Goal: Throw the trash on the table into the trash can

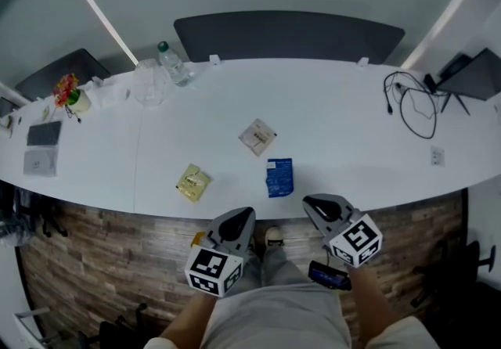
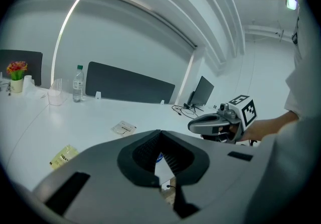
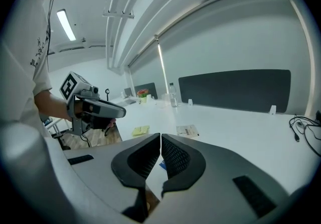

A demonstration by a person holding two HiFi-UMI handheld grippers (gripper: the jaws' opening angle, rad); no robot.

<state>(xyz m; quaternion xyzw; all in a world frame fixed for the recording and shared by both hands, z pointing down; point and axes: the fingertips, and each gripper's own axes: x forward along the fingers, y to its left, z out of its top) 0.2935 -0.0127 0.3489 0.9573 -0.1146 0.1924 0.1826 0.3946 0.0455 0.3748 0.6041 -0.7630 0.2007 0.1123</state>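
Note:
Three pieces of trash lie on the white table: a yellow packet, a beige packet and a blue packet. My left gripper hovers off the table's near edge, just short of the yellow and blue packets, shut and empty. My right gripper is beside it, near the blue packet, also shut with nothing in it. The left gripper view shows its jaws meeting at the tips, with the yellow packet and the beige packet beyond. The right gripper faces the beige packet. No trash can is in view.
At the table's back left stand a water bottle, a clear plastic cup and a small flower pot. Black cables and a dark monitor sit at the right. A dark partition runs behind the table.

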